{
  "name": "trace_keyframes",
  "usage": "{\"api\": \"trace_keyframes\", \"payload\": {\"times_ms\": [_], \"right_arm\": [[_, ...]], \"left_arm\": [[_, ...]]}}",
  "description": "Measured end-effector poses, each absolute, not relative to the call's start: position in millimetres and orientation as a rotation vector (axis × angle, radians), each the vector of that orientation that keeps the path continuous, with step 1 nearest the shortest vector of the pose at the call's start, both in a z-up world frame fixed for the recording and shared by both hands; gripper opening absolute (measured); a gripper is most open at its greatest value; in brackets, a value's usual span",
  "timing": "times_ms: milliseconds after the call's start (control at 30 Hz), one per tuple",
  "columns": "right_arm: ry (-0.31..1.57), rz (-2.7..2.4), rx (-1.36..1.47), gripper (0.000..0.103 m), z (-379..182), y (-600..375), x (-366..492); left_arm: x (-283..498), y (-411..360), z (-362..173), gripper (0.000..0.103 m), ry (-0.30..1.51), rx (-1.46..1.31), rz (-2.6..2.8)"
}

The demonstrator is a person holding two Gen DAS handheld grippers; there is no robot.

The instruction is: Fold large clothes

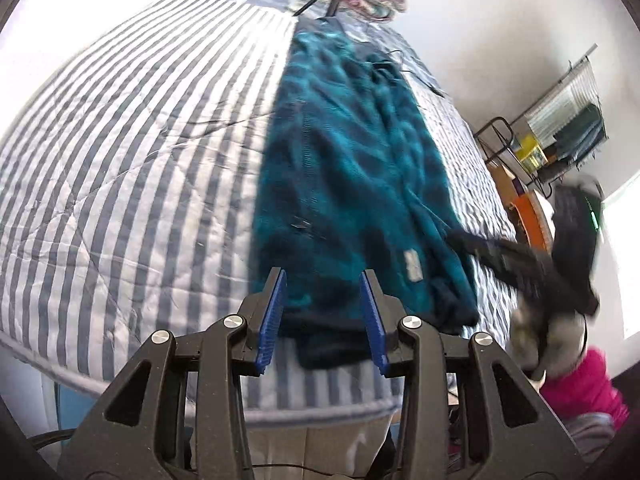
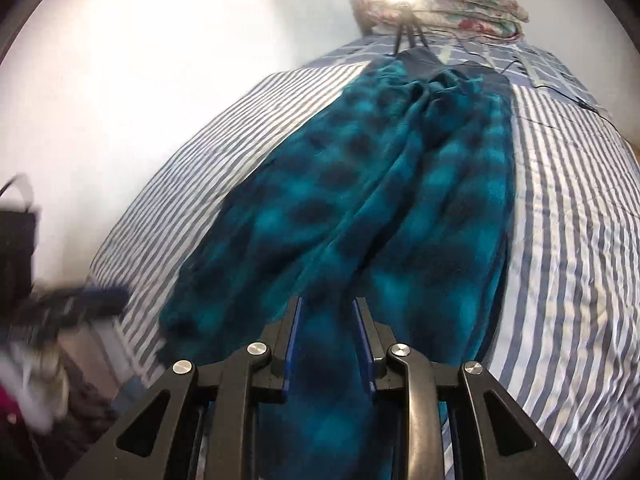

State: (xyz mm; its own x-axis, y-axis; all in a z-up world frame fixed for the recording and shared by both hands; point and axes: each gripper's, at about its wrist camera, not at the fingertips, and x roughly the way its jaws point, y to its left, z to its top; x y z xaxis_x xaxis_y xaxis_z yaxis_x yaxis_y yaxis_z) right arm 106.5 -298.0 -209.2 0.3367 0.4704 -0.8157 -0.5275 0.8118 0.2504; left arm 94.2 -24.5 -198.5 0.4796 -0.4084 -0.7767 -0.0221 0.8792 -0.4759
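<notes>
Nearest to me, my left tool (image 1: 324, 320) hangs over the near edge of the bed (image 1: 120, 160) with its blue pads apart and nothing pinched. The dark hem of the teal fleece garment (image 1: 352, 168) lies below the gap, but the pads aren't pressing on it, so that side is released. My right tool (image 2: 329, 344) is right down over the same garment (image 2: 360, 208) and its pads sit close with fleece filling the space between them. I honestly can't tell if it's clenched on the cloth or just hovering over it.

Past the tools, the garment lies in one long strip up the middle of the striped bed, looking doubled lengthwise already, with the far end up by a small black tripod (image 2: 408, 40) and a floral pile of bedding (image 2: 460, 4).

So I'd say the lengthwise fold is done and the crosswise one is up next. That needs both near corners pinched, then carried up toward the far end without the layers sliding apart.
</notes>
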Motion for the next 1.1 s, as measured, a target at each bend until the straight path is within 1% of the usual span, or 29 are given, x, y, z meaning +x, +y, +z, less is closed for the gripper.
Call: {"api": "trace_keyframes", "payload": {"times_ms": [200,267,433,567,667,733,800,833,867,1033,1100], "right_arm": [[1.112,0.683,-0.2,0.027,-239.4,-266.9,91.8],[1.131,0.67,-0.174,0.027,-250.2,-266.2,96.1],[1.114,0.705,-0.108,0.027,-233.4,-278.7,91.2],[1.054,0.678,-0.004,0.036,-213.5,-313.1,83.4],[1.037,0.636,0.057,0.036,-204.2,-336.9,82.7],[1.029,0.622,0.07,0.039,-195.8,-344.4,90.7],[1.018,0.624,0.077,0.048,-189.6,-341.5,97.6],[1.009,0.634,0.09,0.057,-184.1,-337.9,105.8],[1.001,0.644,0.097,0.059,-180.0,-335.2,111.9],[1.012,0.658,0.062,0.058,-180.3,-299.5,151.0],[1.029,0.658,0.053,0.054,-188.0,-283.6,166.9]], "left_arm": [[114.0,-12.5,-228.2,0.04,1.131,-0.483,-0.218],[115.7,-16.4,-235.2,0.04,1.143,-0.476,-0.21],[120.0,-19.4,-248.8,0.04,1.169,-0.502,-0.224],[122.3,-16.0,-251.4,0.041,1.173,-0.528,-0.229],[124.4,-14.7,-251.5,0.041,1.168,-0.543,-0.223],[129.7,-18.6,-252.3,0.041,1.169,-0.537,-0.225],[134.7,-22.4,-254.2,0.041,1.174,-0.519,-0.227],[136.8,-23.7,-255.9,0.041,1.175,-0.518,-0.224],[140.1,-24.9,-257.3,0.041,1.177,-0.52,-0.22],[151.3,-26.2,-258.7,0.041,1.162,-0.533,-0.241],[153.6,-28.7,-259.8,0.018,1.16,-0.524,-0.262]]}}
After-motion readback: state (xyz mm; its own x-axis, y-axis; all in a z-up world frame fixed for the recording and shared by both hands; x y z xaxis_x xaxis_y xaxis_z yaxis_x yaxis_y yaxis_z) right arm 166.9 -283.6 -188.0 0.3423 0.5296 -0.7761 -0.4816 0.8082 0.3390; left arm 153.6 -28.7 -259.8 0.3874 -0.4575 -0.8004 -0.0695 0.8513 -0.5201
